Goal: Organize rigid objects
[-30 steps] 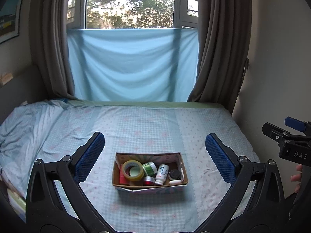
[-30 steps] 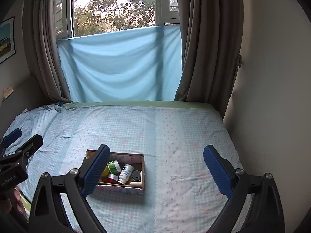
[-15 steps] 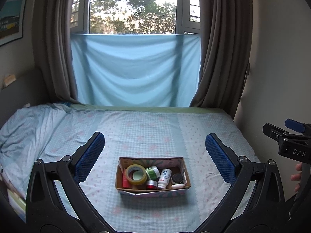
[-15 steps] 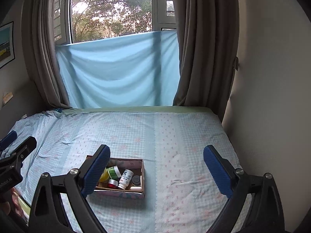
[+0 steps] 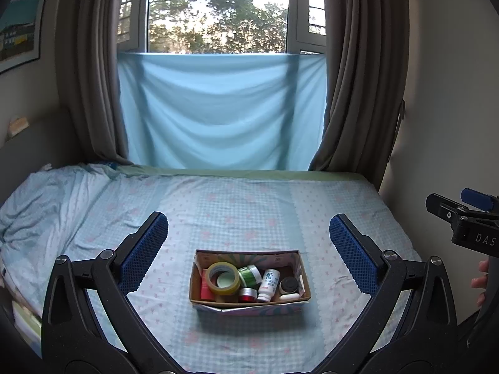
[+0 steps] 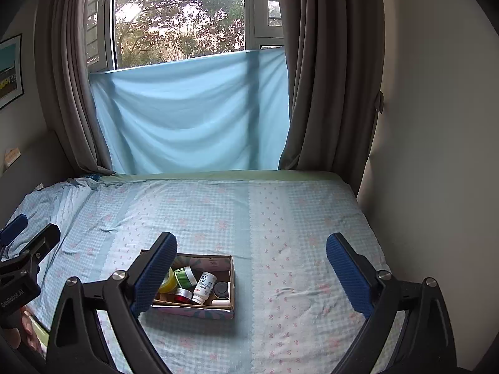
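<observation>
Our left gripper [image 5: 248,251] is spread wide, its blue-padded fingers [image 5: 144,251] far apart with nothing between them. Our right gripper [image 6: 251,269] is spread just as wide and also holds nothing.

Straight ahead of the left gripper, seen between and just below its fingertips, a small cardboard box [image 5: 249,307] sits on the bed [image 5: 249,208]. From the right gripper the same box [image 6: 199,310] lies ahead and toward its left finger, whose pad covers the box's near left corner in that view.

Inside the box, everything is packed close together. A roll of yellow tape [image 5: 223,280] stands tilted at the side nearest the left finger, with a red item [image 5: 205,288] wedged against the box wall beside it; we cannot tell what that is. Next to the tape lies a green jar [image 5: 249,275] on its side, and in front of it a small red-lidded jar [image 5: 248,294]. A white bottle [image 5: 268,285] lies tilted beside them, then a dark round jar [image 5: 288,285], with a small white oblong object [image 5: 288,296] just in front of that jar near the front wall.

Farther out, the checked blue bedsheet runs to a light blue cloth [image 5: 215,109] hung across the lower window [image 5: 218,12], flanked by grey-brown curtains [image 5: 355,71]. A framed picture [image 5: 18,29] hangs on the wall beyond the left finger.
</observation>
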A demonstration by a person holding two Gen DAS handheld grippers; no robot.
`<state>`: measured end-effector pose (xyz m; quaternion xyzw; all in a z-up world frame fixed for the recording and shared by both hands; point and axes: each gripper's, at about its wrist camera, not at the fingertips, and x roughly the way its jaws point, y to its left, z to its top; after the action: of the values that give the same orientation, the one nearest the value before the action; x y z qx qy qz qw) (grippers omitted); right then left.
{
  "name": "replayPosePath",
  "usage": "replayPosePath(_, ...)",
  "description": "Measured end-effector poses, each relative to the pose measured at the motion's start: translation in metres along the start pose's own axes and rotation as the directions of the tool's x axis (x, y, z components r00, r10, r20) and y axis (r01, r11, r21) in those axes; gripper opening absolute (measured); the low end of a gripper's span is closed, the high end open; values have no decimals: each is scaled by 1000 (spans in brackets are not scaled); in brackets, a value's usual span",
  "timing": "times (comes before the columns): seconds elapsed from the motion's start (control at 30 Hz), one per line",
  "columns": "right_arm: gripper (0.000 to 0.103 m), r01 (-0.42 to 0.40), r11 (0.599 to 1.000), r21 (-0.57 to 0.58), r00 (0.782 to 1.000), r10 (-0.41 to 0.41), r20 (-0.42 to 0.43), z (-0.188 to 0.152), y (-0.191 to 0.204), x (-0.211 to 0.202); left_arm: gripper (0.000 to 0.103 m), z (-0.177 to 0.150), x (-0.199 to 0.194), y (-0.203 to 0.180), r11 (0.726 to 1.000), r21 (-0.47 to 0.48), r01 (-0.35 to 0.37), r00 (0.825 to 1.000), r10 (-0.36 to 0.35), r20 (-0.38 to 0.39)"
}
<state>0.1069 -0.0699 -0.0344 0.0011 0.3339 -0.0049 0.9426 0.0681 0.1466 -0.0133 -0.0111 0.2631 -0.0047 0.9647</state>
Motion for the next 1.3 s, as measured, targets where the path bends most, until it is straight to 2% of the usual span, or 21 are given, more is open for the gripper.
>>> replayPosePath(0.97,96,6,1000,14,1000,-6,-8,-5,0,2,103,-5,0,-4,1000,19,-5,1000,4,22)
replayPosePath(1.17,96,10,1000,17,1000,-10,-7,-2,-1,3,103,-2,6,-5,999,20,-37,999,37,4)
replayPosePath(1.3,96,15,1000,13,1000,-15,-13,-1,0,5,103,-2,3,-10,994,59,-87,996,85,36)
